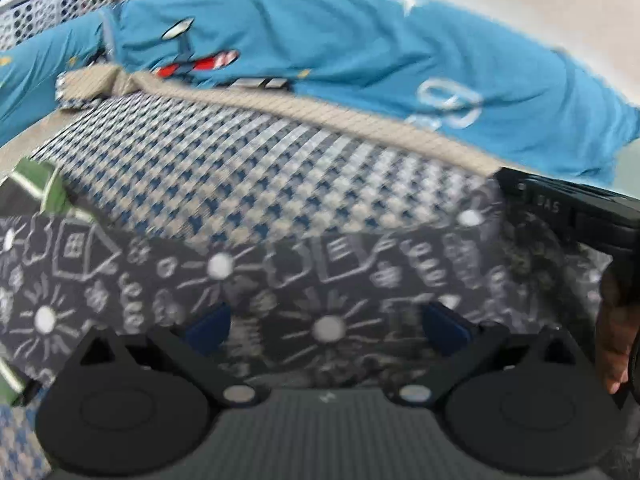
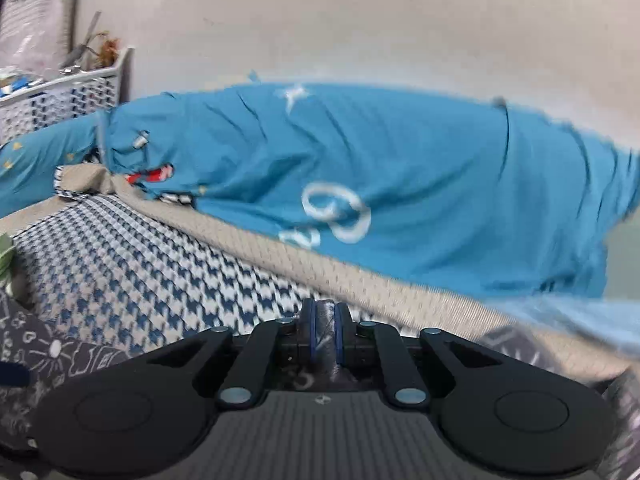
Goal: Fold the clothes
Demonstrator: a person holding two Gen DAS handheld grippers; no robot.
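A pale cream surface [image 2: 360, 32] – whether bed or table cannot be told – carries everything here. Spread across it lies a bright blue garment [image 2: 420, 184] with white ring prints, a star and a red-and-white motif, one sleeve reaching toward the left. In front of it, overlapping its near edge, is a blue-and-white houndstooth cloth [image 1: 240, 168] with a beige border – its far left corner is folded back. At the far left stands a white perforated laundry basket [image 1: 52, 0].
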